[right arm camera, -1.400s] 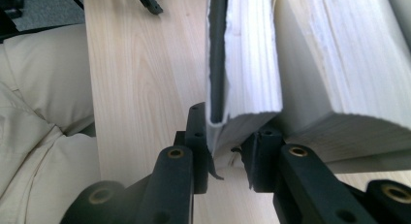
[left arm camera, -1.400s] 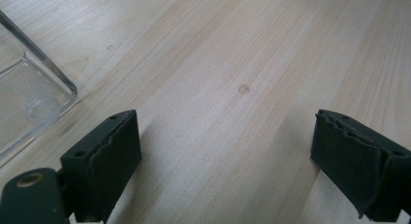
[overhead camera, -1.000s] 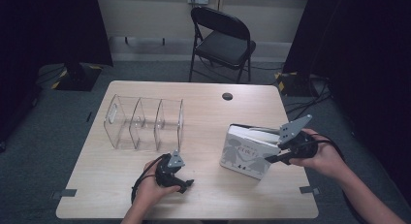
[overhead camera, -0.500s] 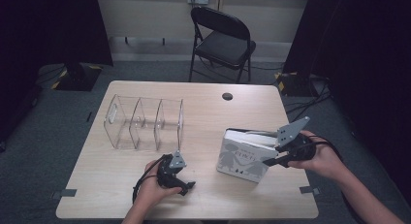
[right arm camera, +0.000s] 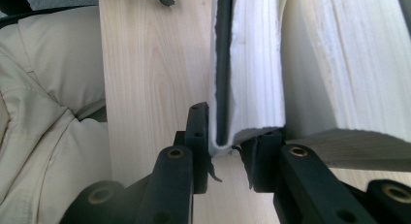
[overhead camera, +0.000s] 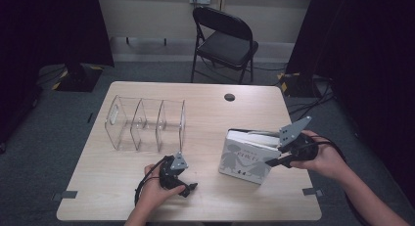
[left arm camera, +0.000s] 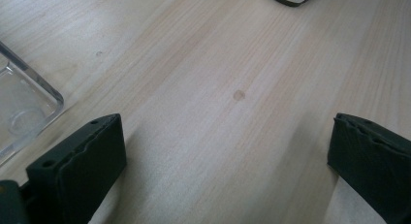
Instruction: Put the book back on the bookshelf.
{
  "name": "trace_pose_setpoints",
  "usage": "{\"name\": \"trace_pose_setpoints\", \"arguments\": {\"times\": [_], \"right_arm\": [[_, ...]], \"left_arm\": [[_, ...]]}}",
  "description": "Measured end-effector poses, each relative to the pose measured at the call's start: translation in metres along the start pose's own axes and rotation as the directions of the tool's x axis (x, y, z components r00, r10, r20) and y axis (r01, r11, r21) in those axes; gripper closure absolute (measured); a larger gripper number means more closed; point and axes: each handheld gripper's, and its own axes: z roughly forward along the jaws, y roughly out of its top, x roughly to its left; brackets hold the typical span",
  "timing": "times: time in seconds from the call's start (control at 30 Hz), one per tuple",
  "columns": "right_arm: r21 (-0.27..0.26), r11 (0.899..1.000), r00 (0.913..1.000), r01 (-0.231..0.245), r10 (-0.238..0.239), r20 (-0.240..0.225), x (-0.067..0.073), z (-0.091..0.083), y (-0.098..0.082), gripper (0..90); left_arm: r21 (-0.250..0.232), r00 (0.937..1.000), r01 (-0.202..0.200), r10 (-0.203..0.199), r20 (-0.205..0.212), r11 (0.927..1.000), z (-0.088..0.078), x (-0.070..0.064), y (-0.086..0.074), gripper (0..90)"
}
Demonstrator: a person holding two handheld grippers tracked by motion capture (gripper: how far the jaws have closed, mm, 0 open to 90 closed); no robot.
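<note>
The wooden surface (overhead camera: 205, 196) carries everything here, with a black folding chair (overhead camera: 224, 42) standing on the floor beyond its far edge. On the left half of the surface sits the clear acrylic organizer (overhead camera: 146, 123), its upright dividers making a row of open compartments. Right of centre, the white book (overhead camera: 247, 160) stands propped with its cover facing the near edge, a picture of small figures on it. The right tool (overhead camera: 278, 160) is at the book's right end, and in the right gripper view its jaws are pinched tight on the near corner of the book (right arm camera: 247, 83), the black pads pressing the cover and a block of pages between them; it may be only part of the book's thickness, hard to say from this angle. The left tool (overhead camera: 188, 188) rests low near the front edge, just in front of the organizer, its jaws having just opened to full width with nothing but bare wood between them. A small dark round hole (overhead camera: 229, 97) marks the far side.
</note>
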Motion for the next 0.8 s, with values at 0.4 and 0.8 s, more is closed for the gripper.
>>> {"name": "trace_pose_setpoints", "arguments": {"times": [0.4,0.8], "right_arm": [[-0.006,1.0,0.9998,-0.017,0.017,-0.003,-0.002,0.0,-0.001,74.9],[-0.014,0.998,0.9985,-0.054,0.054,0.005,-0.002,0.0,-0.003,74.3]], "left_arm": [[0.094,0.9999,-0.008,0.007,0.007,0.9955,0.0,-0.001,0.011,1.0],[0.188,0.9975,-0.051,0.041,0.058,0.9809,-0.015,-0.005,0.034,17.0]]}}
